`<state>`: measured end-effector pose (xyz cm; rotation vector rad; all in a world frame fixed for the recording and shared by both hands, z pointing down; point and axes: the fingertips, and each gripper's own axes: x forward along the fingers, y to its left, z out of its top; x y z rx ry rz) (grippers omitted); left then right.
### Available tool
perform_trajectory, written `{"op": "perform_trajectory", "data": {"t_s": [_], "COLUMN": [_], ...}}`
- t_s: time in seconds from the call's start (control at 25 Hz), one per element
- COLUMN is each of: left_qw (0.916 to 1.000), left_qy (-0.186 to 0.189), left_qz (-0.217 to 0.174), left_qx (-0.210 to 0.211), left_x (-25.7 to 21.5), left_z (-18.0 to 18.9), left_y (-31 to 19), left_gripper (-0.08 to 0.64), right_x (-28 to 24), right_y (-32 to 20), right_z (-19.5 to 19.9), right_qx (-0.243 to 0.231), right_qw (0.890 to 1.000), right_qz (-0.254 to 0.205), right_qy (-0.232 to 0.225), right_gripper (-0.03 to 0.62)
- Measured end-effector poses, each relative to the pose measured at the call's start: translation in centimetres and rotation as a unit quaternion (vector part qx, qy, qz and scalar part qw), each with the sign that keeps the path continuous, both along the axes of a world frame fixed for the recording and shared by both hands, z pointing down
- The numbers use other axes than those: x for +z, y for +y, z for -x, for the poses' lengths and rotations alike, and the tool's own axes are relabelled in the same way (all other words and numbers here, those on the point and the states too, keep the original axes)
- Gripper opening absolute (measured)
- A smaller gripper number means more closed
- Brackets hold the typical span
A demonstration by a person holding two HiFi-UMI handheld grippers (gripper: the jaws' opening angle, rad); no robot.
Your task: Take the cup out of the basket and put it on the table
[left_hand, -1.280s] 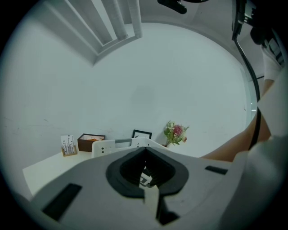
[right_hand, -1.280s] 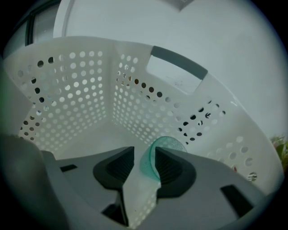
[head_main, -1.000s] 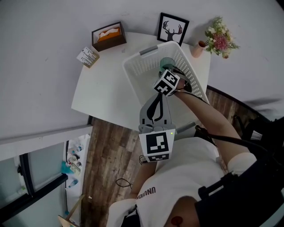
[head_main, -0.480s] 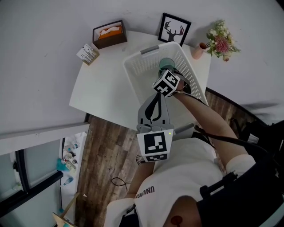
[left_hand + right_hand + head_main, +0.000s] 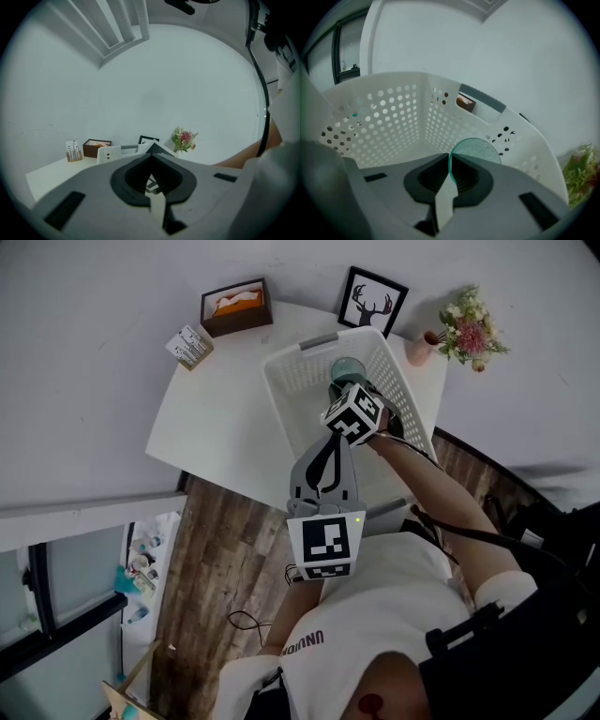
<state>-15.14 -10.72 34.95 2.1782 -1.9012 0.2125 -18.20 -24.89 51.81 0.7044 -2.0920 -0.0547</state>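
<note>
Head view: white basket stands on the white bench. Right claw reaches into it, down at the green cup, which sits inside the basket near its far end. Left claw held nearer the person, pointing toward the basket

Left gripper view: left claw pressed together, nothing between. Beyond it a tissue box and flowers on the bench

Right gripper view: right claw pinched narrow on the rim of the cup; perforated basket walls all round
</note>
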Motion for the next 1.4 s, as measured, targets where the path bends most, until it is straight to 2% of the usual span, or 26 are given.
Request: {"op": "perform_trajectory", "data": {"t_s": [0.28, 0.6, 0.92, 1.4], "left_qw": [0.9999, 0.9989, 0.9980, 0.9978], "left_qy": [-0.003, -0.011, -0.018, -0.019], "left_qz": [-0.015, -0.043, -0.034, -0.037], "left_qx": [0.001, -0.016, -0.050, -0.052], "left_x": [-0.7, -2.6, -2.2, -2.3], "left_z": [-0.6, -0.3, 1.3, 0.3], "left_y": [0.4, 1.5, 2.4, 2.1], "left_gripper": [0.014, 0.014, 0.014, 0.014], "right_x": [-3.1, -4.9, -7.1, -10.9], "right_y": [0.5, 0.6, 1.5, 3.1], "right_z": [0.1, -0.2, -0.5, -1.5], "right_qx": [-0.007, -0.002, -0.009, -0.030], "right_qw": [0.999, 0.998, 0.996, 0.990], "right_qz": [-0.024, -0.033, -0.046, -0.077], "right_qy": [-0.031, -0.055, -0.081, -0.119], "right_gripper": [0.037, 0.037, 0.037, 0.037]}}
